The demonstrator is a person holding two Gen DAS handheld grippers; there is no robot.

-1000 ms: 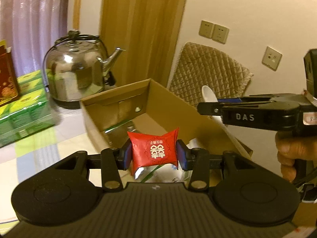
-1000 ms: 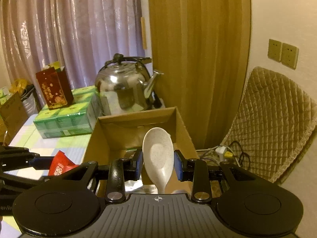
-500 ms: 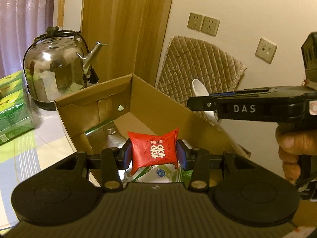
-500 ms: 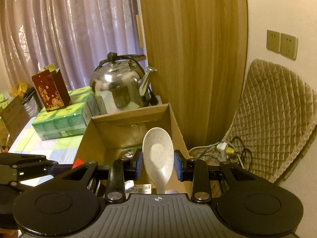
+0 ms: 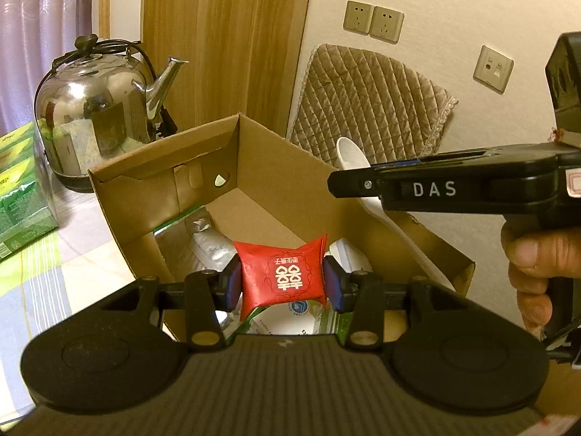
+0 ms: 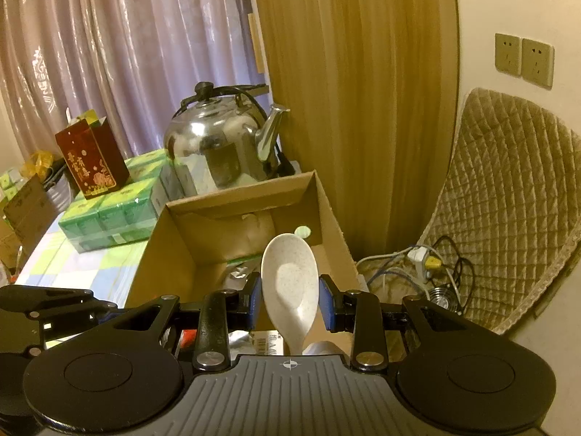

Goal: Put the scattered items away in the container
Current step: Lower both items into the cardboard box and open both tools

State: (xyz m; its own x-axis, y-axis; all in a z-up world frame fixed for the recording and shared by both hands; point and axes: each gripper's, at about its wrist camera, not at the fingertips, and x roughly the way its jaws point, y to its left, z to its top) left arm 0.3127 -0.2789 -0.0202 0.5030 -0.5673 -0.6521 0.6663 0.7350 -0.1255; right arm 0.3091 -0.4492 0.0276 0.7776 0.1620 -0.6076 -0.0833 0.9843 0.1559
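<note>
Both grippers advanced over box [image 5: 276,214] (fingers [image 5: 232,283] clamped).

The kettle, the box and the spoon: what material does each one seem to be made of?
Kettle: polished metal, probably stainless steel; its mirror surface reflects the room.
Box: brown corrugated cardboard, matte, with folded flaps and raw cut edges.
Spoon: off-white with fine speckles and a soft sheen; it looks like plastic or melamine, though ceramic cannot be ruled out.

Cream wall [image 5: 454,7] with sockets [image 5: 373,21], wooden panel [image 6: 356,91], perhaps sheer curtains [image 6: 127,54], warm light
</note>
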